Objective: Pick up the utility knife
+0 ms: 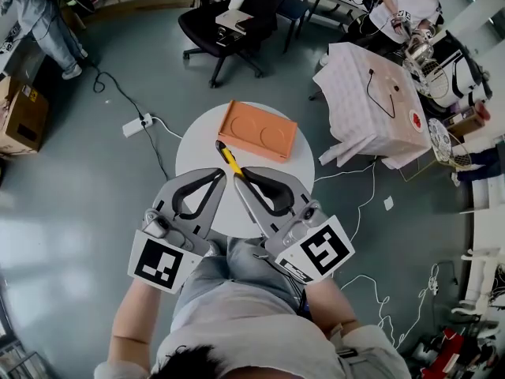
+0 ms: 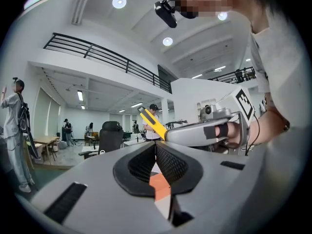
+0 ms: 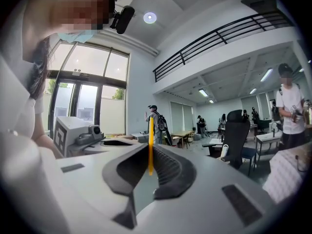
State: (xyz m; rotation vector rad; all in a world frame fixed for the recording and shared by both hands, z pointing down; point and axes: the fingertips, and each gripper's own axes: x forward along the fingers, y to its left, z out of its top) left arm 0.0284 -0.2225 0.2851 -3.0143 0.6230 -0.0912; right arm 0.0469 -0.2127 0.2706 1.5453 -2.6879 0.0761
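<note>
The yellow and black utility knife (image 1: 229,158) is held up over the round white table (image 1: 197,144), with my right gripper (image 1: 239,175) shut on its rear end. Its blade end sticks out past the fingertips toward the orange tray (image 1: 257,129). In the right gripper view the knife (image 3: 150,145) shows edge-on as a thin yellow strip between the jaws. My left gripper (image 1: 222,173) is close beside it on the left, shut with nothing in it. In the left gripper view the knife (image 2: 152,122) juts up from the right gripper (image 2: 195,133).
The orange tray with two round hollows lies on the table's far side. A black office chair (image 1: 225,26) stands beyond it. On the right is a cloth-covered box (image 1: 379,101). A white power strip (image 1: 136,124) and cables lie on the floor at left. People stand in the room.
</note>
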